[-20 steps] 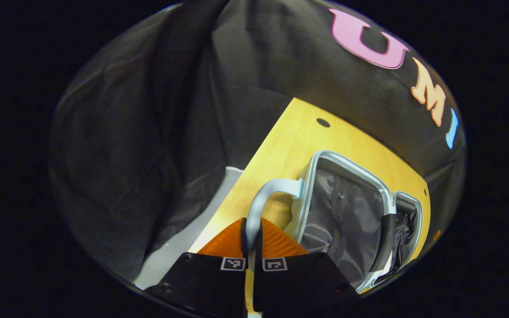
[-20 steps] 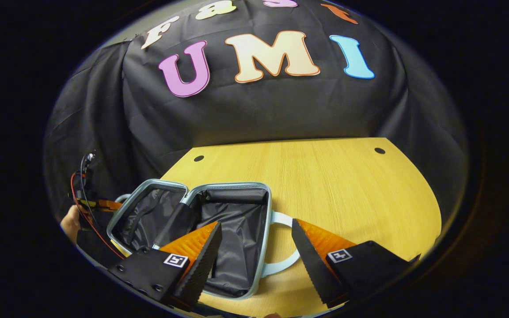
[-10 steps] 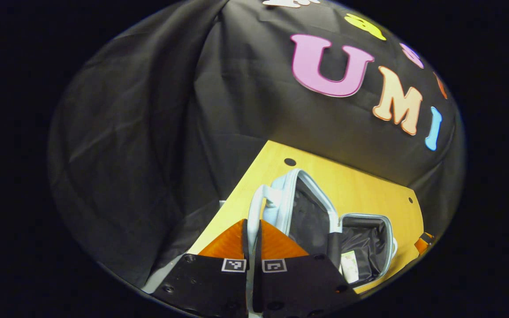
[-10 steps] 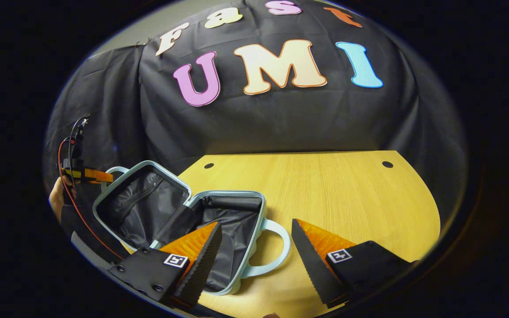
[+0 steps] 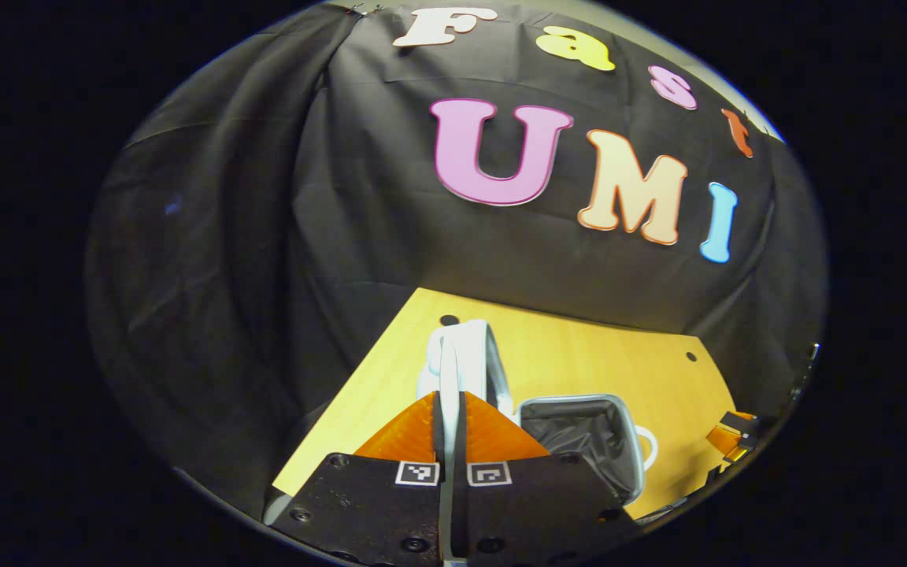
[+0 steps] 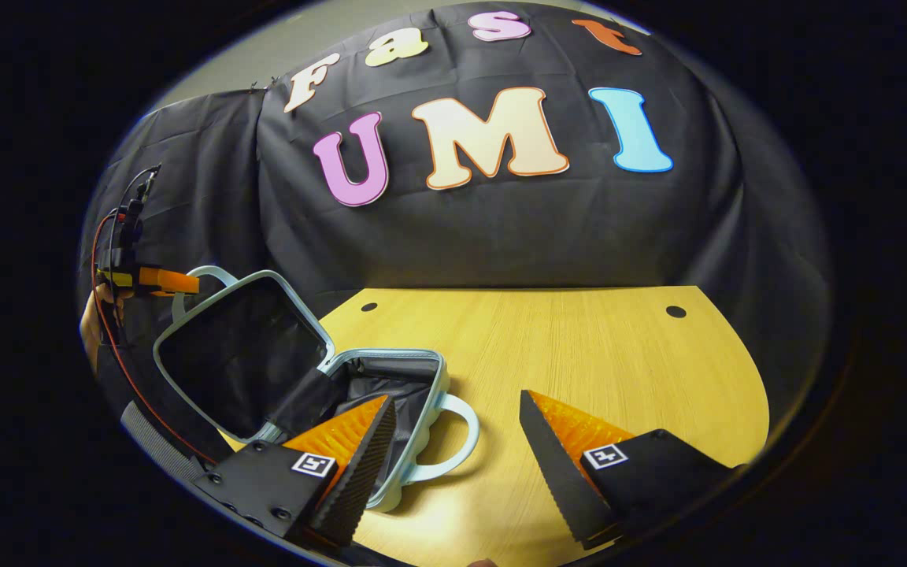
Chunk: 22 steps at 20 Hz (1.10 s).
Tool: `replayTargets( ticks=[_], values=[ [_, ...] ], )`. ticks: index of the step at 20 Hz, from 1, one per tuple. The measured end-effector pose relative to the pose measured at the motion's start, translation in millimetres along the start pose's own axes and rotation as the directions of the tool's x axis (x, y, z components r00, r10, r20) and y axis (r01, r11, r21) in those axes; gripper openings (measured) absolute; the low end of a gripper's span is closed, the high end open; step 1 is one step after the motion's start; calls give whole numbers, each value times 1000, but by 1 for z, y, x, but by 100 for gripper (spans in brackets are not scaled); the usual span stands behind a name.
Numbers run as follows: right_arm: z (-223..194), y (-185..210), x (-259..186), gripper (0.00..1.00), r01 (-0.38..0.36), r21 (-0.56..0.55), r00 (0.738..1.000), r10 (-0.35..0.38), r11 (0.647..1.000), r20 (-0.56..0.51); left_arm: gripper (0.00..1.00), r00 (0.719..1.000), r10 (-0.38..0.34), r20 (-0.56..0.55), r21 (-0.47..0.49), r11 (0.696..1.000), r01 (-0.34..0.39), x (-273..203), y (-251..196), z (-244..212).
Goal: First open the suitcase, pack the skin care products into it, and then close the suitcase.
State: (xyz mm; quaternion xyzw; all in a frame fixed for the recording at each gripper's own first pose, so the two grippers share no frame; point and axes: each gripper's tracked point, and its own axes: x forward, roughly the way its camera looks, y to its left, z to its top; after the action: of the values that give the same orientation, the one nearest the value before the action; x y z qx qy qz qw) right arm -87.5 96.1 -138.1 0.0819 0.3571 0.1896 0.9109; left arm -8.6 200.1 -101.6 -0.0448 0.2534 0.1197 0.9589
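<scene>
In the left gripper view, the left gripper (image 5: 450, 409) has its two fingers clenched on the thin pale-blue plastic handle of the lid (image 5: 453, 354), which runs straight up between them. Just beyond the fingertips that handle joins the raised lid half of the small pale-blue hard-shell suitcase (image 5: 493, 370), seen edge-on. To the right of the fingers lies the other half of the case, its black fabric lining (image 5: 579, 433) facing up on the yellow wooden table (image 5: 579, 354). Farther right, past the case, the tip of the other gripper shows at the table's edge.

In the right gripper view, the right gripper (image 6: 453, 441) hangs released, its fingers spread wide with nothing between them. The light-blue loop handle of the bottom half (image 6: 449, 441) lies on the table in the gap just ahead of the left finger (image 6: 359, 457). Behind that finger sits the lined bottom half (image 6: 390, 378). Farther left, the lid (image 6: 241, 354) stands tilted up, its dark inner face towards the camera. At its top, the left gripper (image 6: 156, 279) grips the lid's handle, held by a person's hand (image 6: 91, 331).
</scene>
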Motion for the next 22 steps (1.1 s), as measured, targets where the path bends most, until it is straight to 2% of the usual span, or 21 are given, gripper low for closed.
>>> replayTargets(
  ticks=[4, 8, 9, 10, 15, 22],
  values=[
    [6, -16, -7, 98, 1, 16, 1000, -2, 1000, 26, 0, 991, -128, 34, 4, 992, 127, -4, -72, 6],
    [14, -35, -14, 98, 19, 39, 999, -21, 999, 50, 0, 954, -291, 70, -19, 956, 293, 1, -145, -1],
    [15, -39, -16, 93, 25, 41, 998, -27, 999, 54, 0, 946, -317, 72, -21, 947, 320, 3, -161, -5],
    [16, -46, -19, 98, 35, 40, 998, -38, 999, 58, 0, 937, -340, 82, -23, 939, 343, 6, -175, -7],
    [24, -77, -31, 98, 79, 45, 993, -82, 996, 81, 0, 898, -439, 40, -56, 896, 440, 15, -234, -38],
    [30, -112, -47, 98, 142, 64, 984, -148, 988, 102, 1, 856, -511, -82, 3, 859, 512, 39, -300, -109]
  ],
)
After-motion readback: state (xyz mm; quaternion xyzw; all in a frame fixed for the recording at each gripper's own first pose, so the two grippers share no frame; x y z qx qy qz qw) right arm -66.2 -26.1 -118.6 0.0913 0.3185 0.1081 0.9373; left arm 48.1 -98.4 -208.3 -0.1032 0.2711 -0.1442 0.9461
